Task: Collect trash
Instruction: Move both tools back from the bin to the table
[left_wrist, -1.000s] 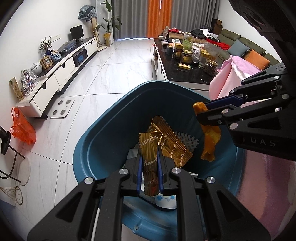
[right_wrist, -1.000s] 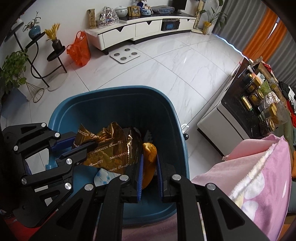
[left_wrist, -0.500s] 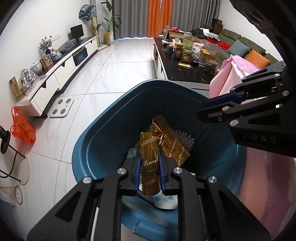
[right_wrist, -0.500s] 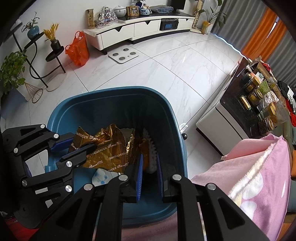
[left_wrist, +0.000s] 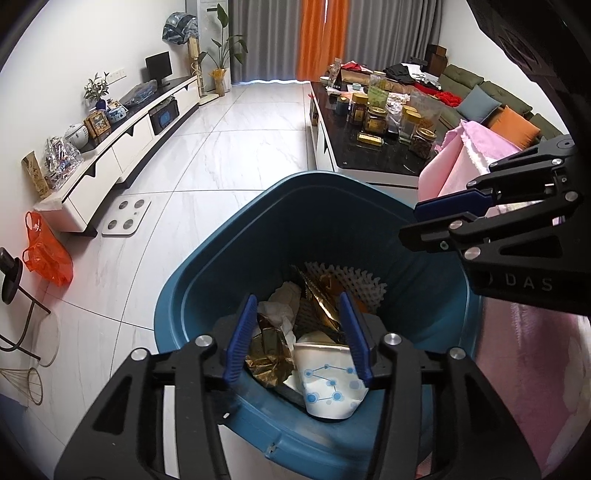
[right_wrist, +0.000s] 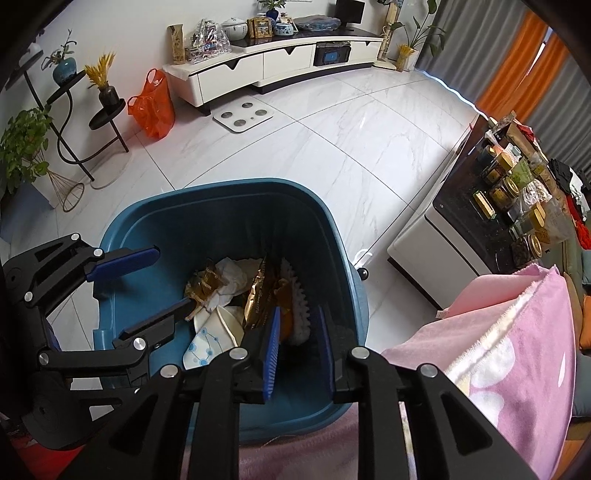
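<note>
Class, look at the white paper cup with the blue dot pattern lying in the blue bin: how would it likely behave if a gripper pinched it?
The paper cup already looks squashed at its rim, so it would probably crumple further. It lies on loose wrappers, so it is likely light and may shift when nudged.

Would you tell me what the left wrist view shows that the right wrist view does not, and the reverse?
Only the left wrist view shows the olive sofa with its orange cushion. Only the right wrist view shows the leafy potted plant and the blue vase on the black stand. Both show the blue bin holding gold wrappers and a paper cup, with the left gripper and right gripper over it, jaws opening, nothing held.
</note>
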